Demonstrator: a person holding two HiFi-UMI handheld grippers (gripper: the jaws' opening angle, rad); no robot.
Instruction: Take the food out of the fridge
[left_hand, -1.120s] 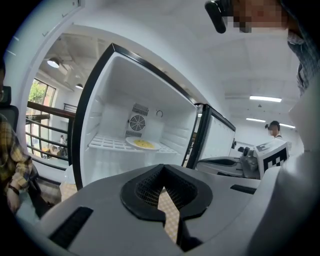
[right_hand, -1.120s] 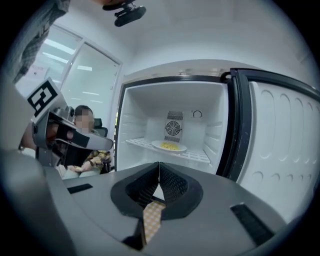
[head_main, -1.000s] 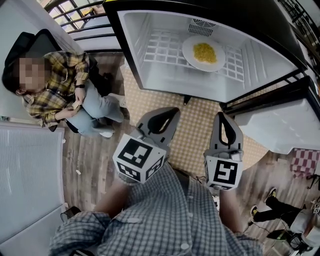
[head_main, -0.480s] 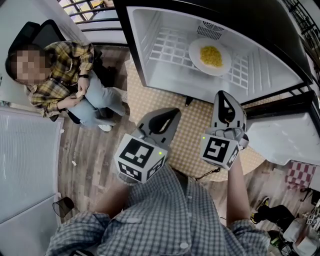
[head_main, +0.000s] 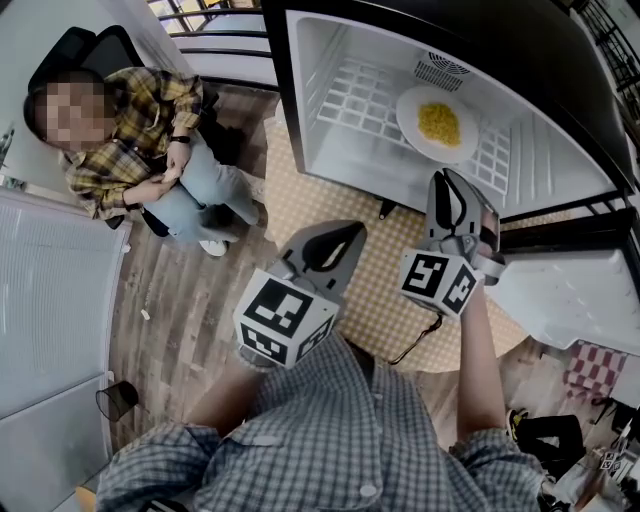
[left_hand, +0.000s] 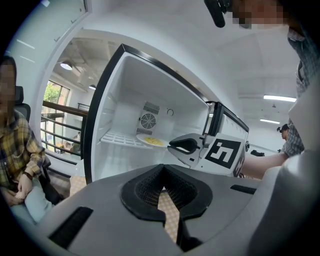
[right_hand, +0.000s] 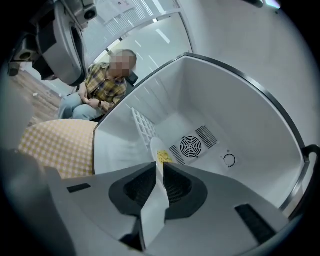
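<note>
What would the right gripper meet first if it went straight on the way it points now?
Most likely the plate of yellow food on the wire shelf in the open fridge. It lies straight beyond the tips of the right gripper, with nothing seen between. How far off is unclear.

Wood-plank floor (head_main: 170, 300) underfoot, with a tan checkered mat (head_main: 390, 265) laid over it. Off to one side, a person in a plaid shirt (head_main: 140, 140) sits in a black chair (head_main: 78, 48). Behind them there's a dark railing (left_hand: 60, 104) and a bright window (left_hand: 51, 92) showing greenery. Strip lights (left_hand: 280, 98) glow on the white ceiling.
</note>
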